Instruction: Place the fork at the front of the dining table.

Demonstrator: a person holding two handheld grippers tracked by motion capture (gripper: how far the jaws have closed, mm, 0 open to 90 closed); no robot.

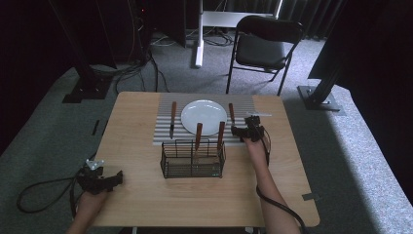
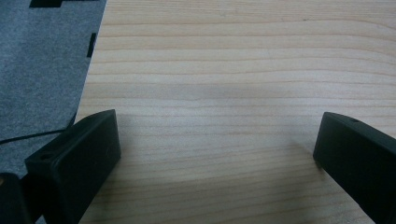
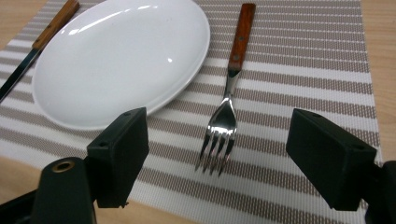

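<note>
Right gripper (image 3: 217, 154) spread wide, empty, jaws straddling the fork (image 3: 229, 100) flat on the striped woven placemat (image 3: 299, 79), just beside the glossy white plate (image 3: 116, 56). Left gripper (image 2: 217, 154) also wide open, nothing held, low over bare wood-grain tabletop (image 2: 233, 56). Likely a place-setting step; whether the fork is just laid or about to be taken, cannot tell. Wire caddy (image 1: 193, 158) holds two wooden-handled utensils; knife (image 1: 172, 118) lies left of the plate.

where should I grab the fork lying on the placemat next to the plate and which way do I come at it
Grip the fork by its wooden handle, from above, jaws across its width. It lies flat on the striped placemat, tines toward the open right hand-held gripper, handle pointing away. The handle is straight and thicker than the metal neck, and clear of the white plate beside it.
</note>
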